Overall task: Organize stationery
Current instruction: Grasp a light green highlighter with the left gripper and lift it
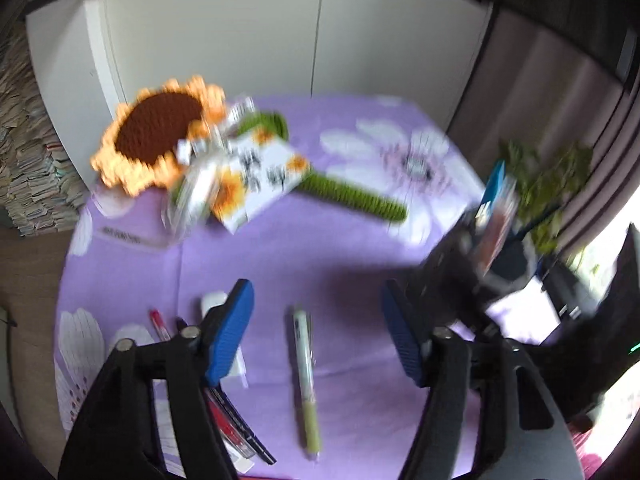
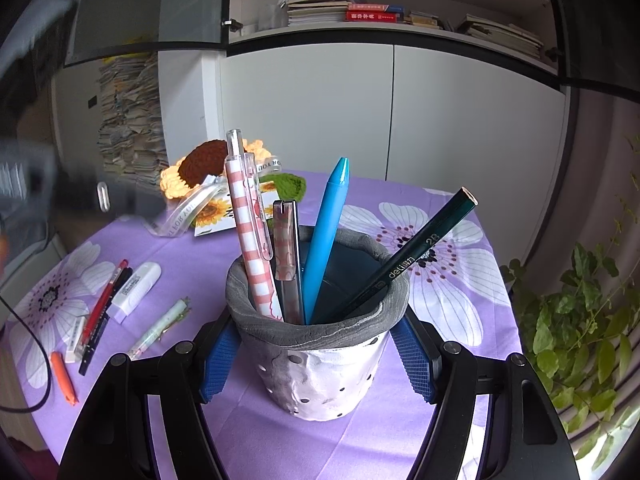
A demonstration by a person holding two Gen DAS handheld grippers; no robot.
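Note:
My right gripper (image 2: 316, 356) is shut on a grey-rimmed white pen holder (image 2: 320, 364). It holds a pink checked pen (image 2: 250, 232), a blue pen (image 2: 326, 236), a dark 2B pencil (image 2: 412, 256) and a clear pen. My left gripper (image 1: 316, 332) is open and empty above a green and white pen (image 1: 306, 376) lying on the purple flowered tablecloth (image 1: 280, 248). Red and black pens (image 1: 232, 420) lie under its left finger. In the right wrist view the loose green pen (image 2: 160, 328), red and black pens (image 2: 102, 308), a white correction tape (image 2: 136, 286) and an orange pen (image 2: 64, 378) lie at left.
A crochet sunflower (image 1: 160, 140) with a card and ribbon lies at the table's far left. A leafy plant (image 2: 584, 328) stands right of the table. White cupboards and bookshelves (image 2: 400, 12) are behind. A black cable (image 2: 44, 376) hangs over the table's left edge.

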